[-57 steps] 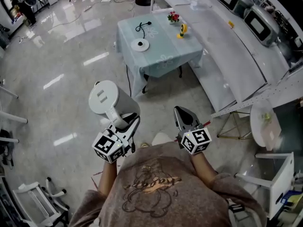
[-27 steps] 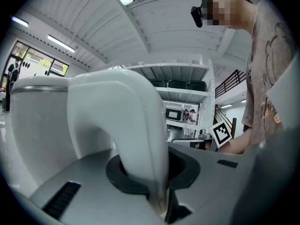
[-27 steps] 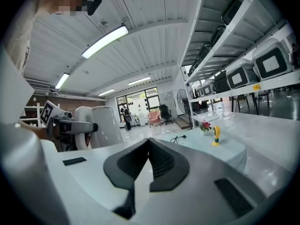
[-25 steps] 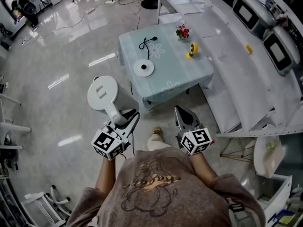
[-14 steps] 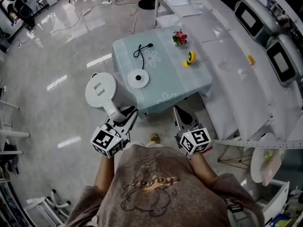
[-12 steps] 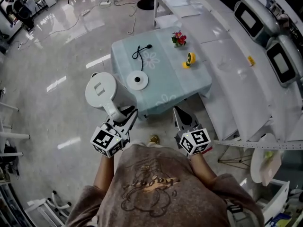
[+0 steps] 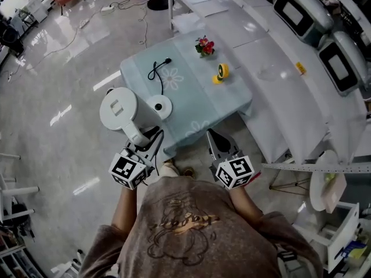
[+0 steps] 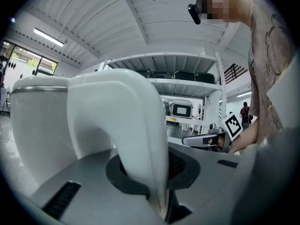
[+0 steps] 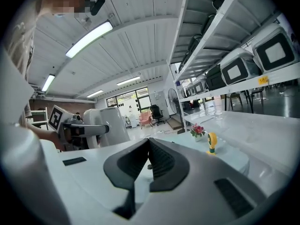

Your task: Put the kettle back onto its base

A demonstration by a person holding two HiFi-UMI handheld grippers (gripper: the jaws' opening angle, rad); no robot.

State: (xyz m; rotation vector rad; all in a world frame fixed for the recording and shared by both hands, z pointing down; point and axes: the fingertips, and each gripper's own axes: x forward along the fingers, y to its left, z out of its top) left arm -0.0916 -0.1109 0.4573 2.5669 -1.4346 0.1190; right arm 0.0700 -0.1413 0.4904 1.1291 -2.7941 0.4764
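Note:
A white electric kettle point(image 7: 119, 110) hangs in the air at the table's near left corner, carried by its handle point(image 8: 124, 125). My left gripper point(image 7: 145, 139) is shut on that handle, low down; in the left gripper view the kettle's body point(image 8: 40, 125) fills the left side. The round white base point(image 7: 159, 106) lies on the light blue tablecloth point(image 7: 197, 97), just right of the kettle, with its black cord point(image 7: 156, 69) trailing away. My right gripper point(image 7: 213, 139) is shut and empty, level with the table's near edge. The right gripper view shows the kettle point(image 9: 110, 124) off to its left.
A small pot of red flowers point(image 7: 203, 45) and a yellow toy point(image 7: 220, 72) stand on the far right of the table. A long white shelf unit point(image 7: 284, 80) with boxy appliances point(image 7: 298, 13) runs along the right. Glossy floor point(image 7: 64, 97) lies to the left.
The table has come closer in the head view as both grippers moved toward it. The kettle, still held, now sits right beside the base instead of well short of it.

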